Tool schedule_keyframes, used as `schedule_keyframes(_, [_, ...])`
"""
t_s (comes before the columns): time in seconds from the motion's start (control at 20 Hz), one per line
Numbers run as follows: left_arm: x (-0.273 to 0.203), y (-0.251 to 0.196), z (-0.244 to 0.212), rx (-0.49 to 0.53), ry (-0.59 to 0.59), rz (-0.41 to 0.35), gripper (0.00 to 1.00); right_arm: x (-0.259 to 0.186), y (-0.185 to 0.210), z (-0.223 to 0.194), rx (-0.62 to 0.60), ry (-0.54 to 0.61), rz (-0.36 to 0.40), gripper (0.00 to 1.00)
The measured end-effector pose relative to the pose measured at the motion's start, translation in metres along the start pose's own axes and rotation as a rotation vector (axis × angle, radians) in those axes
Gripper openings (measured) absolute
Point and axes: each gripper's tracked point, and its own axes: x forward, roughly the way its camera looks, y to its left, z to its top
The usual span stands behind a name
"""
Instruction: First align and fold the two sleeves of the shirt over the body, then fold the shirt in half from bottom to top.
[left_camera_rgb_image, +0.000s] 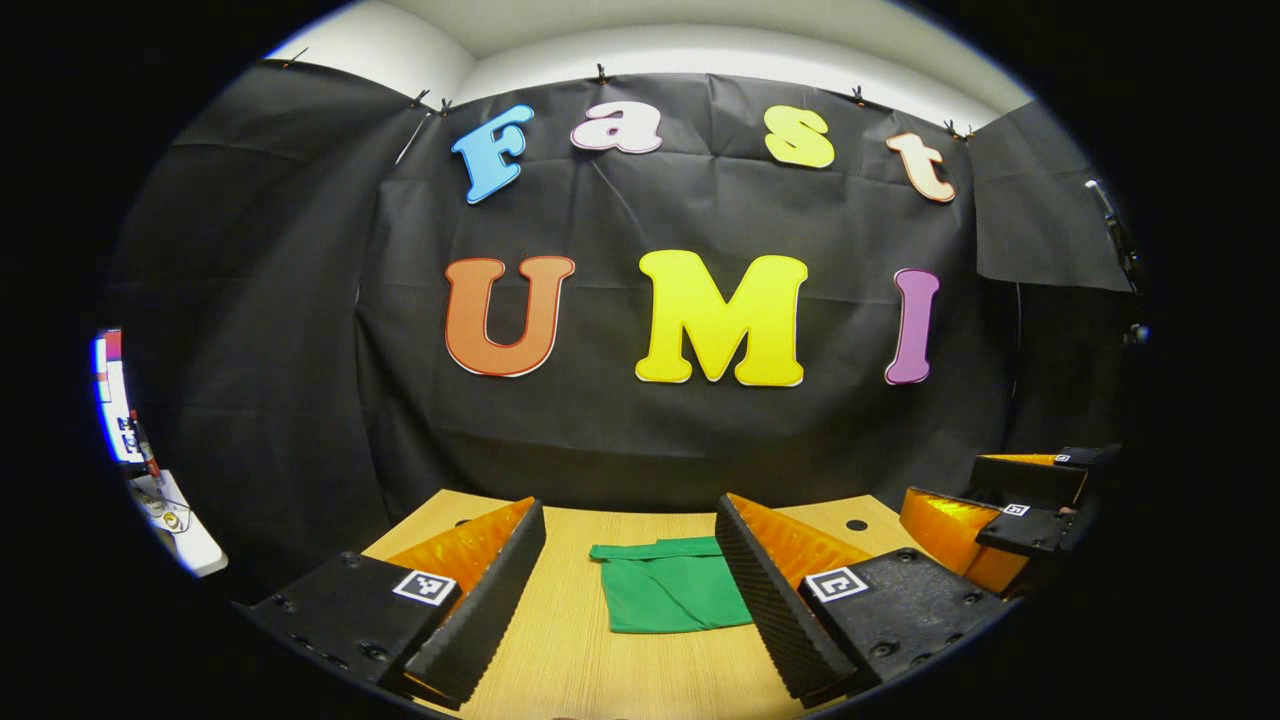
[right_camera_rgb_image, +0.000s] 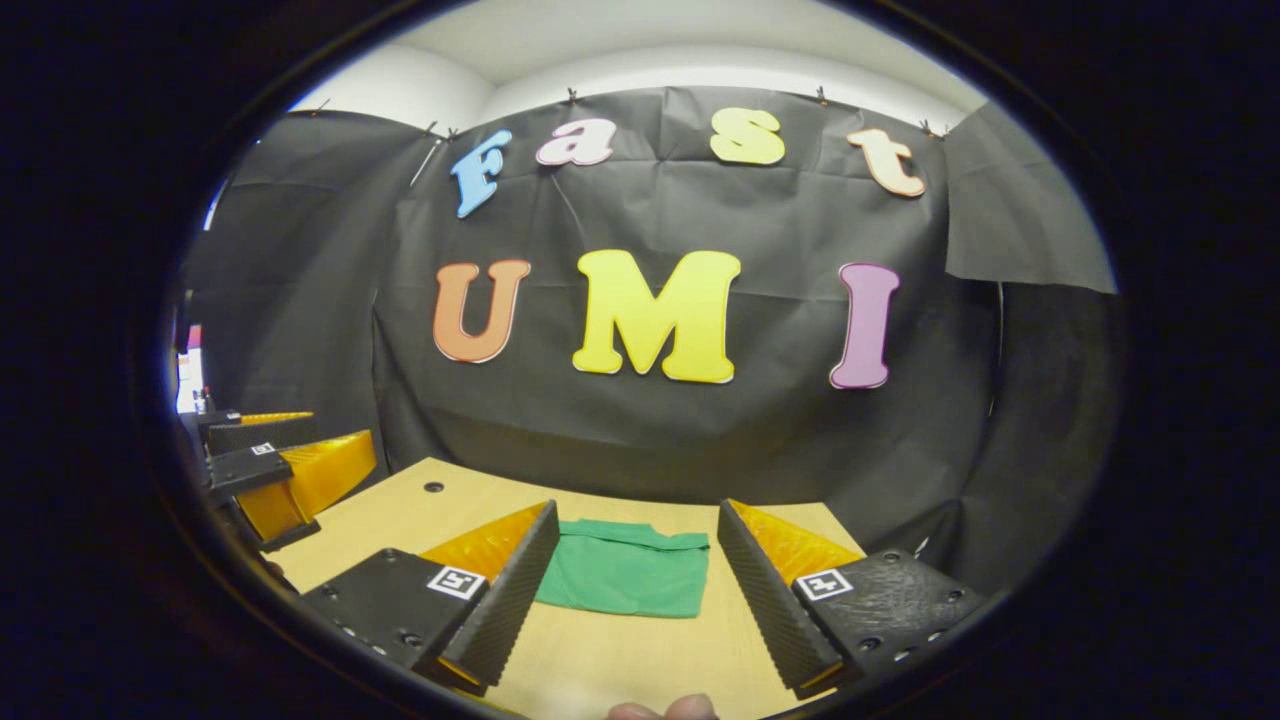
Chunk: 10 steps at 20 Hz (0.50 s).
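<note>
Both claws are wide open and hold nothing. From the left gripper view, the left claw (left_camera_rgb_image: 630, 590) hangs above the near part of the table (left_camera_rgb_image: 570, 660), with its two fingers spread far apart. From the right gripper view, the right claw (right_camera_rgb_image: 635, 590) hangs the same way, fingers spread, over the table (right_camera_rgb_image: 600, 650).

Straight ahead of both claws lies the green shirt (left_camera_rgb_image: 672, 592). It rests flat on the wood, a small neat block with a folded lip along its far edge. In the right gripper view the shirt (right_camera_rgb_image: 625, 577) sits right in the gap between the fingers, a bit toward the left one. In the left gripper view it sits nearer the right finger and partly hides behind it. So the shirt lies between the two claws, ahead of them, and each is about as near as the other.

I cannot see any sleeve sticking out. The shirt looks like it is already folded up small, so the job looks nearly done or done.

The block runs a bit longer from side to side than from near to far. If one more fold is needed, the near edge is the one to grab, one claw at each near corner, then lift it toward the far edge.
</note>
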Motion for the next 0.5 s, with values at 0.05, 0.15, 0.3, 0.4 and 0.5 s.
schedule_keyframes(0.05, [-0.001, 0.001, 0.002, -0.001, -0.004, 0.001, 1.00, -0.001, 0.000, -0.001, 0.000, 0.000, -0.003, 0.97])
schedule_keyframes(0.15, [-0.002, 0.001, 0.003, -0.008, -0.003, 0.001, 1.00, -0.003, 0.000, 0.000, 0.004, 0.000, -0.007, 0.96])
schedule_keyframes(0.3, [-0.005, 0.001, 0.004, -0.005, 0.000, 0.002, 1.00, -0.006, 0.001, 0.007, 0.005, -0.015, -0.012, 0.97])
schedule_keyframes(0.4, [-0.005, 0.004, 0.008, 0.005, -0.009, 0.006, 1.00, -0.004, 0.005, 0.009, 0.005, -0.019, -0.011, 0.97])
schedule_keyframes(0.5, [-0.004, 0.005, 0.011, 0.010, -0.013, 0.010, 1.00, -0.004, 0.008, 0.011, 0.005, -0.020, -0.007, 0.97])
